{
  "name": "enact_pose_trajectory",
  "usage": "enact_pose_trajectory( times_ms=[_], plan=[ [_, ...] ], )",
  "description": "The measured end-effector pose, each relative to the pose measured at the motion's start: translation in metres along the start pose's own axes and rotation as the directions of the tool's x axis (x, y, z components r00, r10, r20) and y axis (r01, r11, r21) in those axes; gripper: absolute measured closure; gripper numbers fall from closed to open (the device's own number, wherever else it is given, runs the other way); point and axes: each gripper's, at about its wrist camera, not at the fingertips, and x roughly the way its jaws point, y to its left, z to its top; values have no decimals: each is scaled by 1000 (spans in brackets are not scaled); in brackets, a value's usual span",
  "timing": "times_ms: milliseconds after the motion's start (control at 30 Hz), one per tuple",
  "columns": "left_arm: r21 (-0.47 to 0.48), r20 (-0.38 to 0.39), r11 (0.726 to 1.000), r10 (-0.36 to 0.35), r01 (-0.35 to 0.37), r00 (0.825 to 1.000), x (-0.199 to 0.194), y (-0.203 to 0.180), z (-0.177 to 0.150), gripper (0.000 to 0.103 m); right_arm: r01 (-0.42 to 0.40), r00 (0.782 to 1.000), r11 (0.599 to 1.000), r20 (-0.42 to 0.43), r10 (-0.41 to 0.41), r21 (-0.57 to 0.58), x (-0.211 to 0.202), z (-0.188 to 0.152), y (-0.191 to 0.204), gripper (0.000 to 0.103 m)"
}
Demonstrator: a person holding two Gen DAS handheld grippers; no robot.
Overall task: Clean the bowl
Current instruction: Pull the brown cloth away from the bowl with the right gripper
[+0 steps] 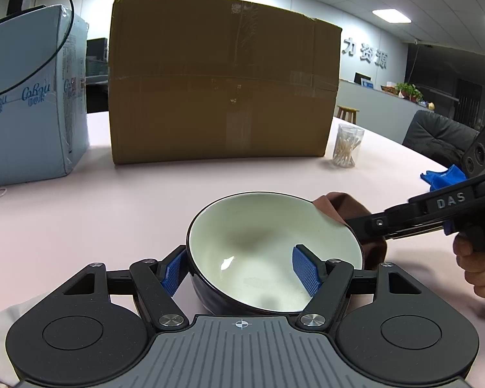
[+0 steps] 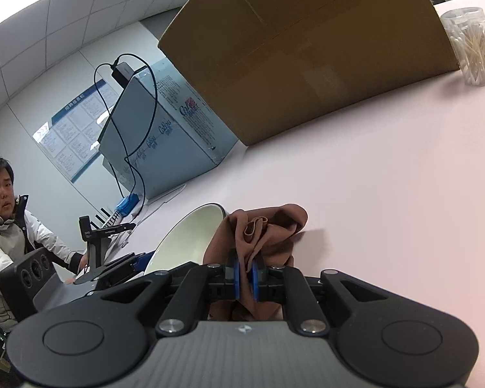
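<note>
So the pink tabletop [image 1: 80, 213] takes up most of both views, and the big cardboard box [image 1: 223, 77] sitting on it is the easiest thing to orient by. Just off the box's left end there's a pale blue carton [image 1: 32, 97] with a black cable [image 1: 58, 32] looping over it. At the box's right front corner stands a clear jar of cotton swabs [image 1: 347, 145], and further out to the right of that a bit of blue cloth [image 1: 443, 176] lies on the tabletop.

The bowl [image 1: 268, 242] is out in front of the box, well apart from it: dark outside, creamy white inside, tipped up on its side rather than flat. The left claw [image 1: 239, 270] has it by the rim, one blue pad [image 1: 173, 270] against the outer wall and the other [image 1: 305, 270] inside the bowl, so it's pinching the bowl's wall.

The right claw [image 2: 245, 274] is pressed together on a brown rag [image 2: 268, 232], pads nearly touching with fabric bunched between them. The rag sits against the bowl's rim on the side away from the carton, touching the edge; most of it hangs outside the bowl.
</note>
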Motion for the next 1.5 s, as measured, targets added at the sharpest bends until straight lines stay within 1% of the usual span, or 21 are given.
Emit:
enact_pose_trajectory(
  times_ms=[233,333,467,533,833,967,1033,1133,1200,1300,1367,1433,1467,1500],
  plan=[
    [-1,0,1000,0,0,1000,-1,0,0,32,43,999,999,-5,-43,17,14,3,-2,93],
    [1,0,1000,1,-1,1000,-1,-1,-1,32,54,998,998,-22,-53,13,14,-1,-1,93],
    [0,-1,1000,0,0,1000,0,1,0,32,76,996,997,-43,-78,-30,10,-7,6,93],
    [1,-2,1000,0,0,1000,1,3,1,32,78,996,996,-44,-80,-33,8,-9,8,93],
    [-1,-2,1000,1,-1,1000,1,3,0,32,57,998,998,-31,-57,-26,-6,-23,16,93],
    [2,-1,1000,0,0,1000,0,2,0,32,-6,1000,1000,10,6,-8,-19,-27,17,93],
    [2,0,1000,0,0,1000,0,1,0,32,-23,999,1000,34,23,-8,-24,-28,18,93],
    [2,1,1000,1,-1,1000,-2,-3,-1,32,-29,996,999,79,30,-16,-33,-27,20,93],
    [0,0,1000,0,0,1000,-1,-2,0,32,4,994,1000,108,0,-31,-38,-24,23,93],
    [-3,0,1000,-2,2,1000,-1,-2,0,32,99,988,992,127,-89,-73,-45,-21,27,92],
    [-5,0,1000,-2,2,1000,-1,-2,0,32,127,988,985,108,-115,-117,-48,-22,31,92],
    [-6,12,1000,10,-10,1000,-3,-2,0,29,179,982,967,98,-163,-184,-48,-25,37,90],
    [-6,17,1000,14,-14,1000,-4,-2,0,25,209,977,955,94,-193,-212,-47,-27,39,83],
    [-5,20,1000,15,-14,1000,-5,-2,0,24,238,971,941,91,-222,-239,-47,-29,41,71]
  ],
)
